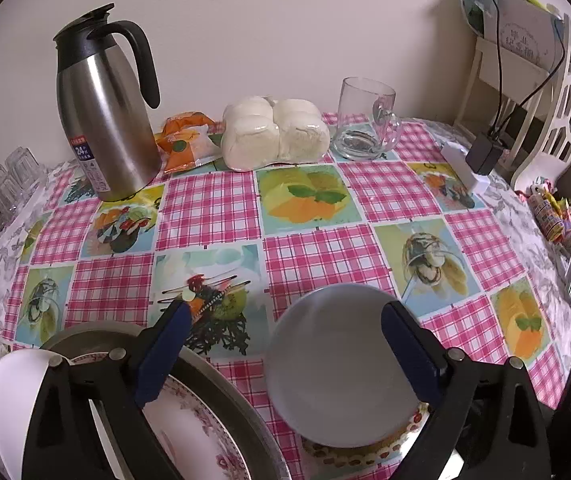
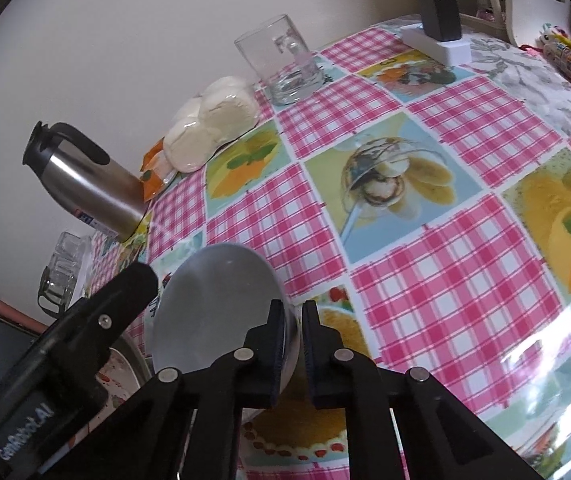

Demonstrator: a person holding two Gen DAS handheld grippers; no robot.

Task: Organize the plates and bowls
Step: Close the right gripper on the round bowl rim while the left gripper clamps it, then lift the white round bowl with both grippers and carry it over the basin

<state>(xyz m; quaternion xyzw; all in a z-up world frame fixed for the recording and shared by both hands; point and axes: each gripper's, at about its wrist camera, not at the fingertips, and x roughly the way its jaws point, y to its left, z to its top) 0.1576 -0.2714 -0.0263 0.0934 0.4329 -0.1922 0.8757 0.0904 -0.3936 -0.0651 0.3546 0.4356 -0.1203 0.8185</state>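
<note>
Bowl point(image 2: 221, 304), plain grey, sits near the table's front edge with the right gripper point(image 2: 295, 354) pinched tight on its rim. Left gripper point(image 1: 285, 344) hangs wide open, holding nothing, one finger over a floral plate point(image 1: 201, 436) in a metal tray point(image 1: 245, 412); a white bowl point(image 1: 9, 392) is beside that, I think. Thermos point(image 1: 101, 120) and glass mug point(image 1: 365, 120) stand well back.

Bowl point(image 1: 337, 364) on table point(image 1: 213, 204) R of plate point(image 1: 201, 432); flask point(image 1: 105, 112), buns point(image 1: 273, 136), mug point(image 1: 365, 120) behind.
</note>
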